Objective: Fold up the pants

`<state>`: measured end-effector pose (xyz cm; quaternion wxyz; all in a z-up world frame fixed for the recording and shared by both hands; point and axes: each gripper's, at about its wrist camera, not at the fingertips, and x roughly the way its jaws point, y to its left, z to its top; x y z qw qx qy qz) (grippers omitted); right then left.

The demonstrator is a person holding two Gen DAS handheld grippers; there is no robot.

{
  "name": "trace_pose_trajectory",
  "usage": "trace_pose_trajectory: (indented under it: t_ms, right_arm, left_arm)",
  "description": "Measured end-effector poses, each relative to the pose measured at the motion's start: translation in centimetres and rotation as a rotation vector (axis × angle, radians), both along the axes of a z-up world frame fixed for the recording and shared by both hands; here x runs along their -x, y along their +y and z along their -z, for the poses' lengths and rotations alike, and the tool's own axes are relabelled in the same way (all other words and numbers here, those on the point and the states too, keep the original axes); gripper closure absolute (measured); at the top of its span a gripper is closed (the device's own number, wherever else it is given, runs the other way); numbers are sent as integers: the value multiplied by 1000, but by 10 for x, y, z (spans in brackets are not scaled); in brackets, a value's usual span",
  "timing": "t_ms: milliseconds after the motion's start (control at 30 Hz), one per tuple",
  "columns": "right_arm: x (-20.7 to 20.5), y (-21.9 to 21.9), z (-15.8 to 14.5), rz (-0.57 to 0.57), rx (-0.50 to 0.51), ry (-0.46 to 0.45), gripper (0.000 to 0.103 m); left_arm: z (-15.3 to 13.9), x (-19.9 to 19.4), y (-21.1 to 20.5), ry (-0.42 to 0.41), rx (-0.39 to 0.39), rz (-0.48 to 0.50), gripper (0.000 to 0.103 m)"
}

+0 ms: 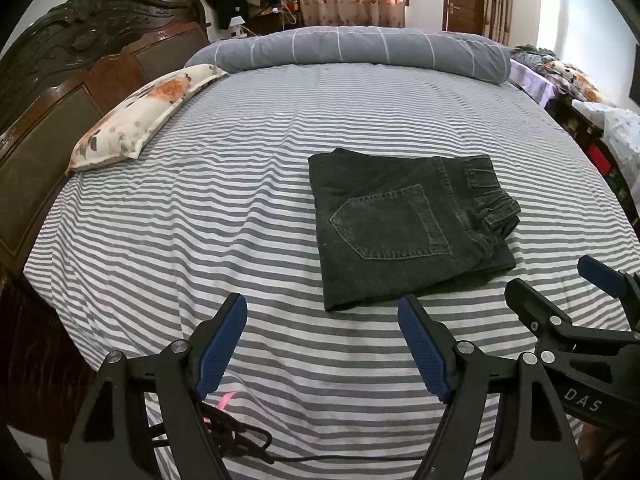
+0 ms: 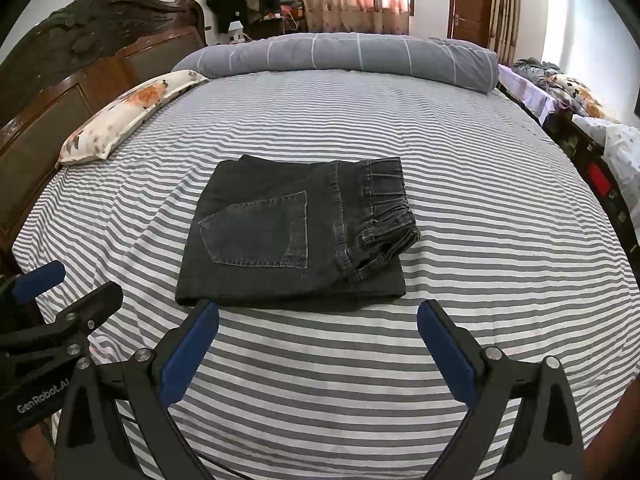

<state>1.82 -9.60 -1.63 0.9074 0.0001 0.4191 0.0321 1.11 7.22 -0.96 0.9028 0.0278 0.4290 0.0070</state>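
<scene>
Item: pants (image 1: 404, 224), black denim, folded into a compact rectangle, back pocket up, elastic waistband on the right side. Location: middle of the striped sheet (image 1: 240, 208) on my bed, just beyond both grippers, touched by neither.

Item: my left gripper (image 1: 322, 344). Blue-padded fingers spread wide, nothing between them, held above the near sheet, left of the pants' near edge.

Item: my right gripper (image 2: 318, 344). Fingers equally wide apart and empty, held just short of the pants' near edge.

Item: floral pillow (image 1: 136, 116), far left beside the carved wooden headboard (image 1: 80, 52).

Item: grey checked bolster (image 1: 360, 50), along the far edge.

Item: black cable (image 1: 248, 440), near left on the sheet.
</scene>
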Motion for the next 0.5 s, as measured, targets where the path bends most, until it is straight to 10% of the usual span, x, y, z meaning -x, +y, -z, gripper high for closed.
trace_pose_trajectory:
  t_ms: [500]
  right_arm:
    - [3, -3, 6, 9, 4, 16, 4]
  left_arm:
    - [3, 6, 1, 5, 27, -6, 25]
